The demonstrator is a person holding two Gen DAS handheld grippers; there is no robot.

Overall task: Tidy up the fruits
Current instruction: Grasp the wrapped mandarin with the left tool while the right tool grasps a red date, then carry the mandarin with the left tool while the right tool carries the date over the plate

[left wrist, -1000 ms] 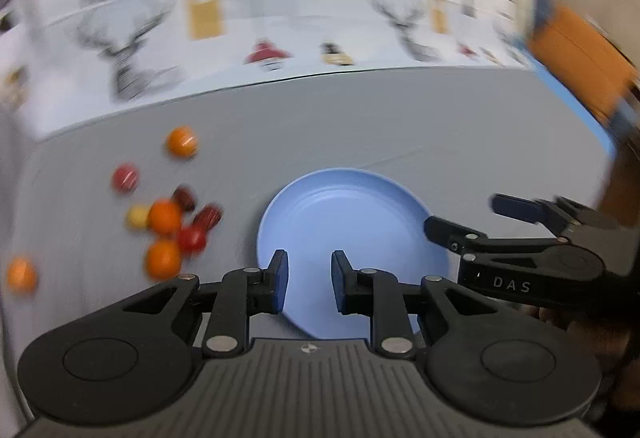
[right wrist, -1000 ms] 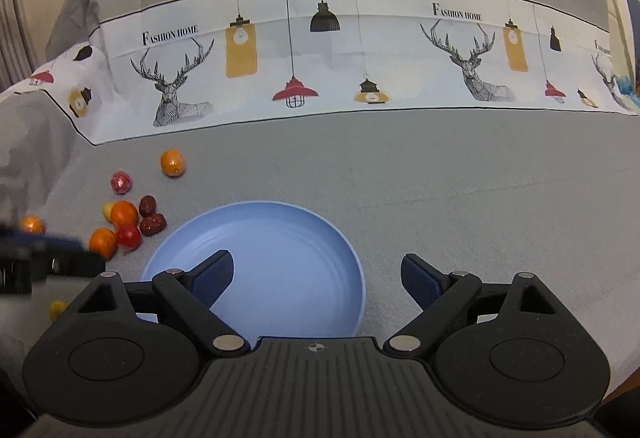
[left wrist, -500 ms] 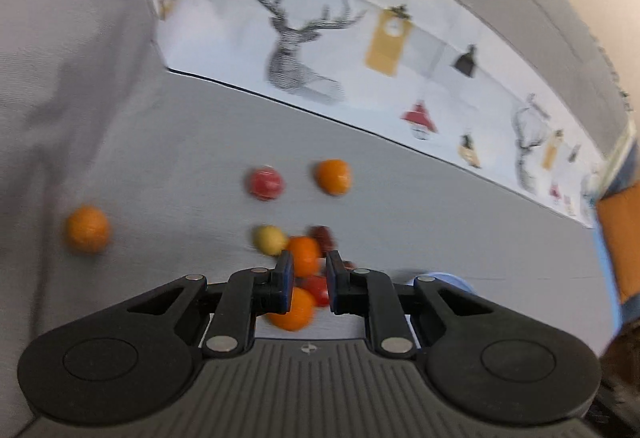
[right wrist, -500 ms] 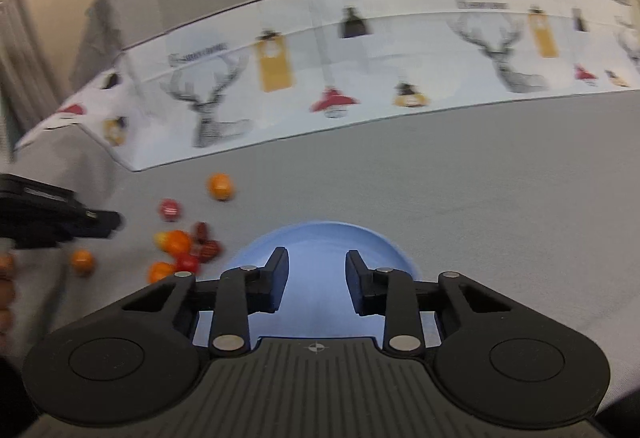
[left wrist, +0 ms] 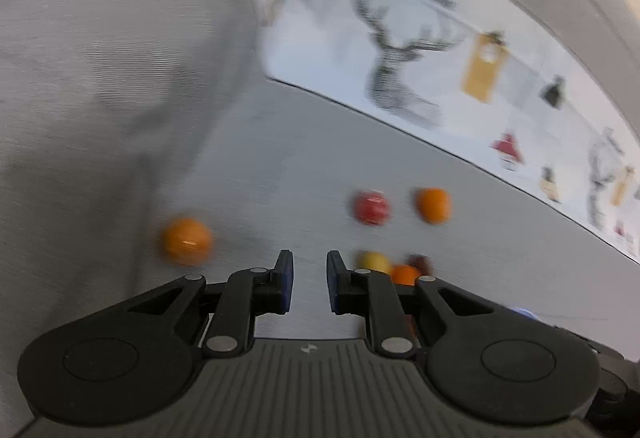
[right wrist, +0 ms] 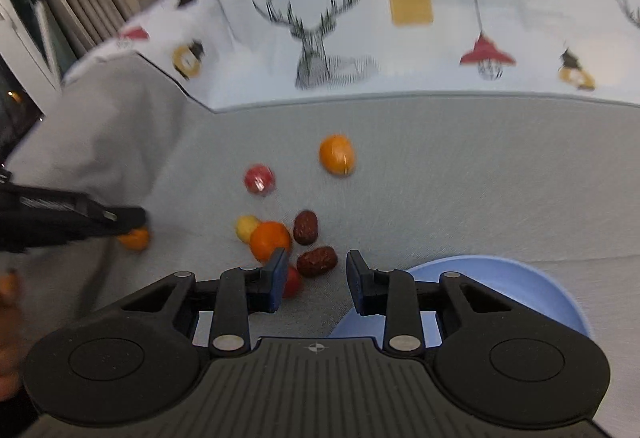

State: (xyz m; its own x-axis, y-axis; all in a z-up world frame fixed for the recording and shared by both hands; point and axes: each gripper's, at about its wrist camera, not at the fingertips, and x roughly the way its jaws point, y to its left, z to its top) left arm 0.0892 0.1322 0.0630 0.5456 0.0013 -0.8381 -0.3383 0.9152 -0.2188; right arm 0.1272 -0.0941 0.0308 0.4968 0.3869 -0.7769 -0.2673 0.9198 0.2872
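I read the left gripper (left wrist: 308, 282) as nearly closed with nothing between its pads, only bare grey cloth in the narrow gap; it points down at the tablecloth (left wrist: 280, 165) near the left edge of the table, where the cloth folds down; a lone orange fruit (left wrist: 186, 241) lies just left of its fingertips. I read the right gripper (right wrist: 316, 280) with its jaws opening slightly, a modest gap, nothing held; a dark red date (right wrist: 317, 261) lies on the cloth just ahead of that gap, untouched; a second date (right wrist: 306, 227), a large orange fruit (right wrist: 270, 241) and a yellow fruit (right wrist: 246, 228) cluster beside it; a red fruit (right wrist: 259, 178) and another orange one (right wrist: 337, 154) sit farther toward the printed border (right wrist: 400, 37). The blue plate (right wrist: 520, 278) lies right of the cluster, partly under the right gripper; I see no fruit on its visible part.
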